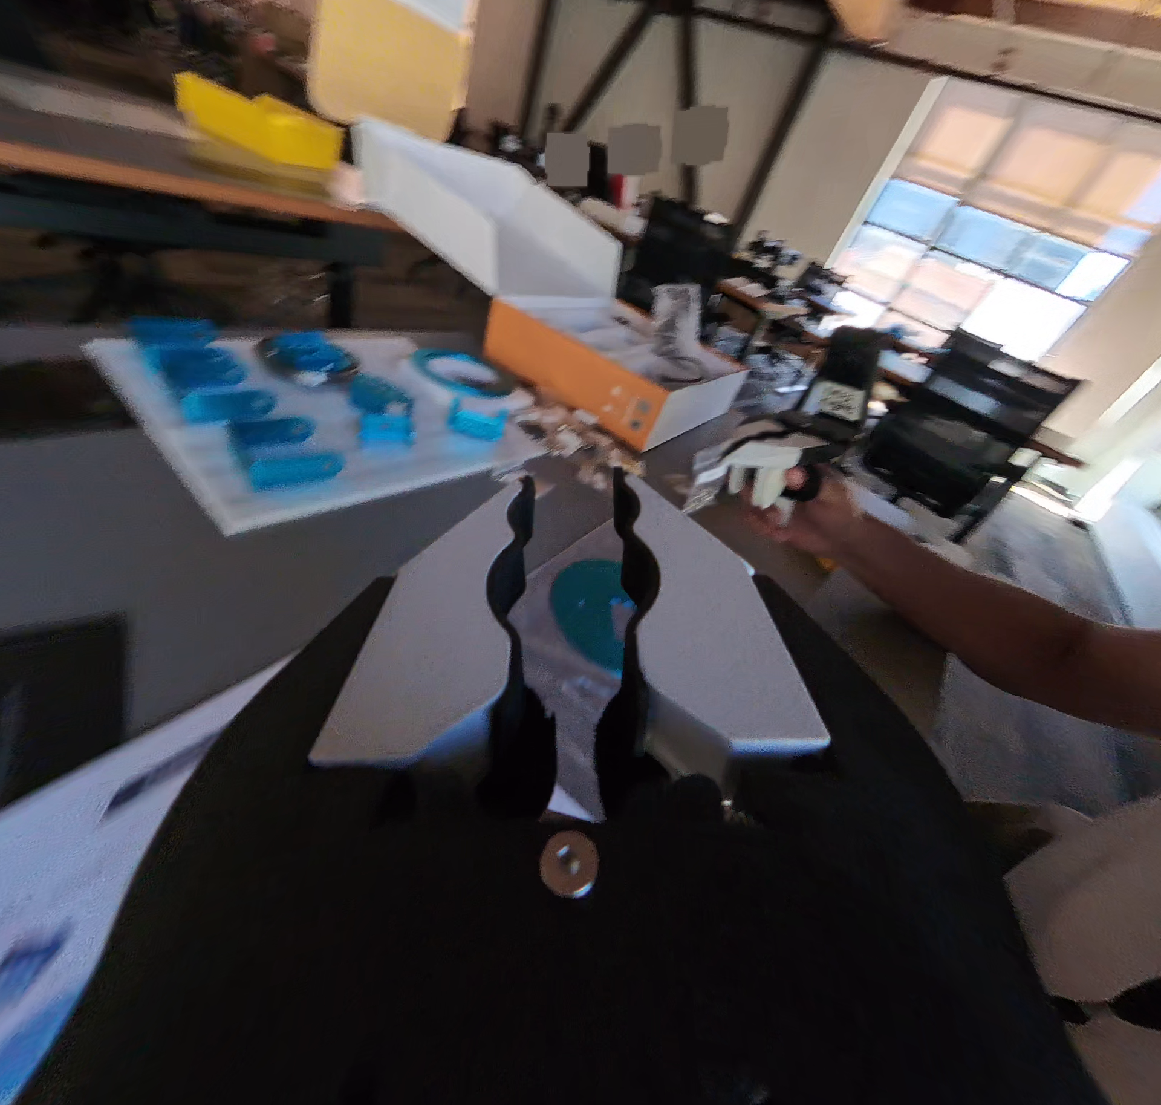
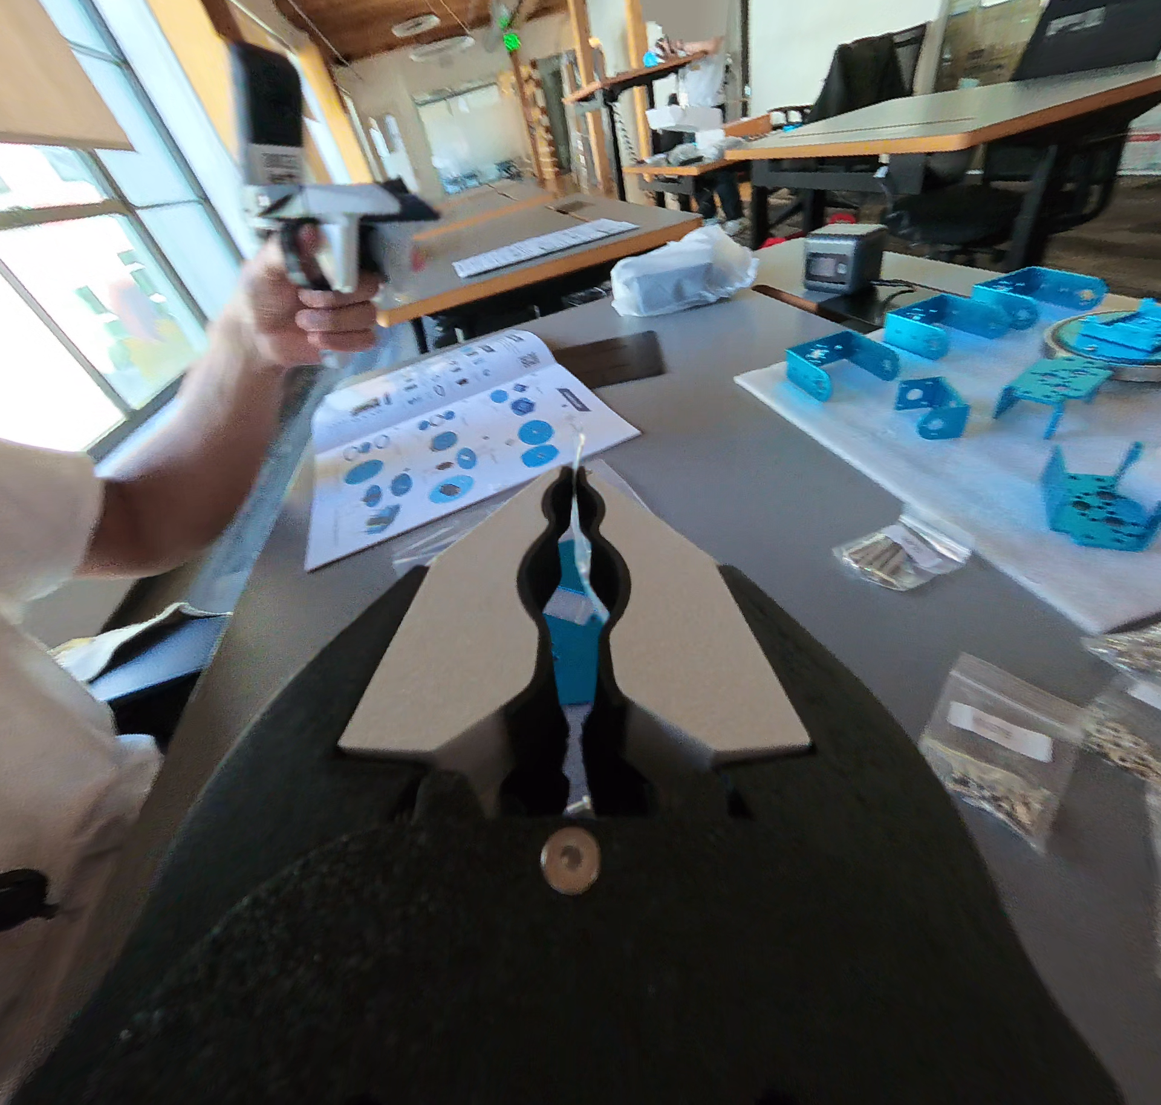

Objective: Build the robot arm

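Right gripper (image 2: 575, 485): fingers pressed together on a clear bag (image 2: 581, 563), film pinched at the tips and running back along the gap, with a blue part (image 2: 570, 654) inside, lodged between the fingers behind the tips. Held above the grey tabletop (image 2: 722, 497). Just ahead of the fingers and to their left, an open booklet (image 2: 452, 440) lying flat. To the right of the fingers, a white board (image 2: 817, 409) carrying blue brackets (image 2: 842, 363). Right of the tips, by the board's near edge, a small screw bag (image 2: 898, 556). Farther back on the right, beside the gripper body, more hardware bags (image 2: 996, 754). Far ahead, a white wrapped bundle (image 2: 681, 270) and a small grey device (image 2: 842, 258).

Left gripper (image 1: 572, 490): fingers a narrow way apart. Through the gap, a disc bag (image 1: 590, 610), clear with a teal disc inside; much blurred, so touching or merely lying below cannot be told. Ahead and left of the fingers, the board with the blue parts. Ahead and right of the tips, an open orange box (image 1: 565, 377) with its white lid raised. Off to the right of the fingers, the right hand (image 1: 810, 515) with the right gripper. Seen from the right wrist view, carried high in the left hand (image 2: 301, 308), up and left of the right fingers, well clear of the tabletop
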Tool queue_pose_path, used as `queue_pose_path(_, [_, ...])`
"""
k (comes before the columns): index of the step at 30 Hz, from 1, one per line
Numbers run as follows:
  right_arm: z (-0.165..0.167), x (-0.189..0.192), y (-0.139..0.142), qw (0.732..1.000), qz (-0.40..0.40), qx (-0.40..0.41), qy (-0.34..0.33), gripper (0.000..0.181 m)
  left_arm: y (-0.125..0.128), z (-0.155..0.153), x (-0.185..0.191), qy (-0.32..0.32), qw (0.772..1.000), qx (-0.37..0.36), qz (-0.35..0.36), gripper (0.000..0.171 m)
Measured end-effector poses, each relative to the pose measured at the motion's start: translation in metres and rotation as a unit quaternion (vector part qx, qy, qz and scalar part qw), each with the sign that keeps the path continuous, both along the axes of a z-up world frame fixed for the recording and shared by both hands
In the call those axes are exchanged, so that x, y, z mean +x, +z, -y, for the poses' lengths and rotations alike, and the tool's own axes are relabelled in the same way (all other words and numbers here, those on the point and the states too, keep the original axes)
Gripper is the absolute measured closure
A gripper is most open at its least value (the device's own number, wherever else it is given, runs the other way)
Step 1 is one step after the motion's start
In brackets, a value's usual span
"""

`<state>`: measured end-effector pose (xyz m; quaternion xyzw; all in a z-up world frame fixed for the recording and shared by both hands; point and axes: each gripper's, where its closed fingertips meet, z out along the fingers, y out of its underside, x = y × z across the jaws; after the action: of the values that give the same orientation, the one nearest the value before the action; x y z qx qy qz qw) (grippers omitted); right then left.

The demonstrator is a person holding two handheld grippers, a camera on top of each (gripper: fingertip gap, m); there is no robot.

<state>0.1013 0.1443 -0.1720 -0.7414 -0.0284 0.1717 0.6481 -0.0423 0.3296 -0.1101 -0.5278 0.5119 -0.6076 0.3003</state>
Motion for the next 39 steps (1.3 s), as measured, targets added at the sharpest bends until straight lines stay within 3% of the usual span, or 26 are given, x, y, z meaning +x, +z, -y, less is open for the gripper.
queue_pose_path(2, [-0.001,0.002,-0.006,0.999,0.022,-0.02,-0.013,0.181,-0.03,-0.012,-0.032,0.063,0.997,-0.004,-0.047,0.148])
queue_pose_path(6, [-0.003,0.008,-0.02,0.996,0.066,-0.052,-0.039,0.181,-0.086,0.022,-0.086,0.066,0.992,-0.012,-0.109,0.147])
queue_pose_path(9, [-0.004,0.013,-0.024,0.995,0.06,-0.058,-0.046,0.181,-0.109,0.037,-0.116,0.107,0.987,-0.024,-0.115,0.148])
queue_pose_path(13, [0.0,0.034,-0.029,0.992,0.062,-0.072,-0.084,0.181,-0.106,0.022,-0.15,0.224,0.972,-0.032,-0.062,0.153])
queue_pose_path(17, [0.008,0.073,-0.034,0.975,0.101,-0.1,-0.172,0.181,-0.112,0.03,-0.16,0.22,0.973,-0.022,-0.073,0.153])
queue_pose_path(20, [0.02,0.116,-0.03,0.945,0.137,-0.129,-0.267,0.181,-0.114,0.03,-0.162,0.228,0.97,0.014,-0.079,0.153])
queue_pose_path(22, [0.022,0.137,-0.031,0.923,0.165,-0.184,-0.295,0.181,-0.111,0.031,-0.162,0.233,0.969,0.03,-0.074,0.153])
queue_pose_path(24, [0.015,0.15,-0.037,0.899,0.195,-0.259,-0.294,0.181,-0.108,0.039,-0.159,0.216,0.974,0.033,-0.066,0.153])
queue_pose_path(28, [-0.013,0.171,-0.043,0.876,0.196,-0.351,-0.265,0.181,-0.111,0.059,-0.156,0.182,0.981,0.032,-0.066,0.153])
queue_pose_path(31, [-0.046,0.159,-0.053,0.904,0.091,-0.375,-0.185,0.181,-0.112,0.066,-0.161,0.184,0.98,0.048,-0.064,0.152])
queue_pose_path(33, [-0.065,0.159,-0.055,0.919,0.019,-0.356,-0.167,0.181,-0.107,0.069,-0.167,0.186,0.98,0.05,-0.052,0.152])
queue_pose_path(39, [-0.065,0.172,-0.1,0.91,-0.018,-0.386,-0.152,0.181,-0.105,0.065,-0.18,0.199,0.977,0.058,-0.053,0.153])
